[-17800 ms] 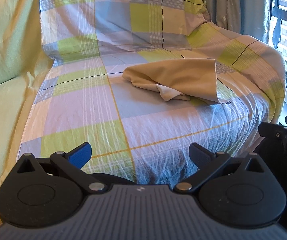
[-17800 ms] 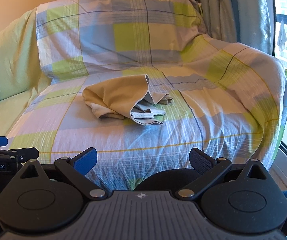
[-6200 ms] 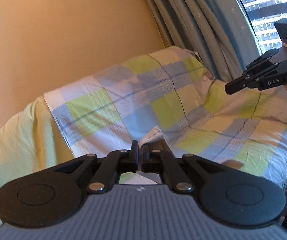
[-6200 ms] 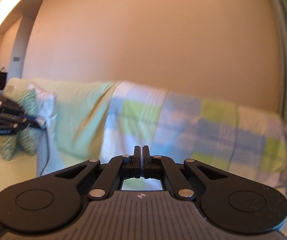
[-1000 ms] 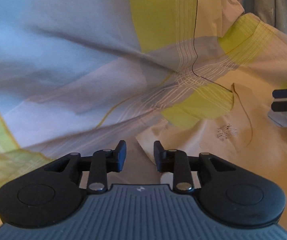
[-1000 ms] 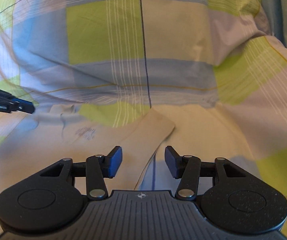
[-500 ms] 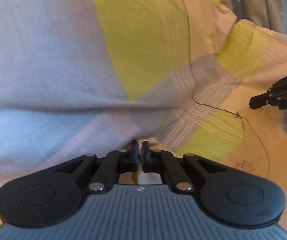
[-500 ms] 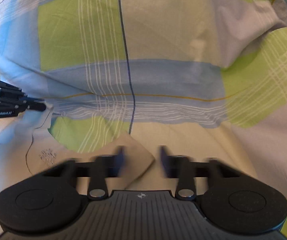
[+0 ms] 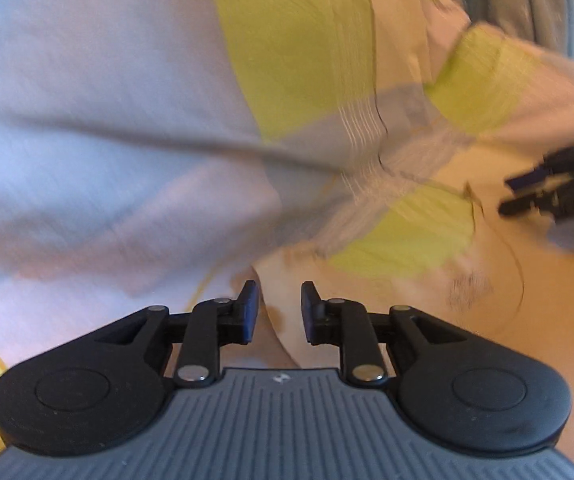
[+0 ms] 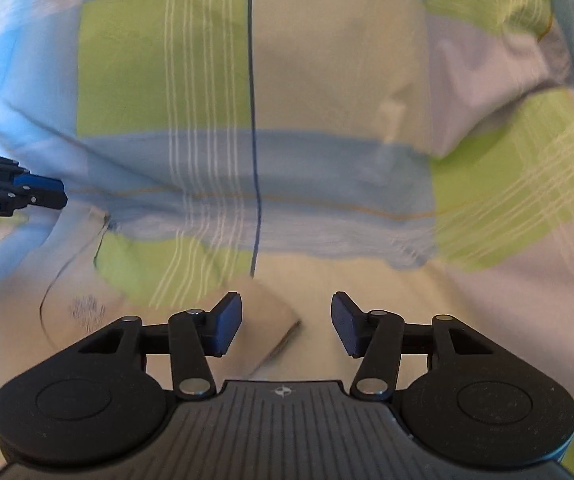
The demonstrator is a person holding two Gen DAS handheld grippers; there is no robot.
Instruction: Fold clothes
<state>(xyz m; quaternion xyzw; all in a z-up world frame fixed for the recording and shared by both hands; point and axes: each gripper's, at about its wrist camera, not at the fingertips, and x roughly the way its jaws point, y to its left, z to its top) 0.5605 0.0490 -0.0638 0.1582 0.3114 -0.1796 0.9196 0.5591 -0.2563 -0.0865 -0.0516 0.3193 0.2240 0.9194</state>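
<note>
While both pairs of jaws have just been opening, nothing is pinched by either: the left gripper point(image 9: 275, 307) is held with a narrow gap over the corner of a beige garment point(image 9: 499, 320), and the right gripper point(image 10: 287, 322) is spread wider over a folded sleeve end point(image 10: 271, 320) of the same garment, the pads clear of the cloth. The garment is laid flat on the seat, a small dark print point(image 10: 87, 311) being seen beside its neckline. Beneath and behind it a checked sheet point(image 10: 327, 80) in green, blue and cream is draped over the sofa. Grey curtains point(image 9: 535, 8) are seen at the upper right of the left view
</note>
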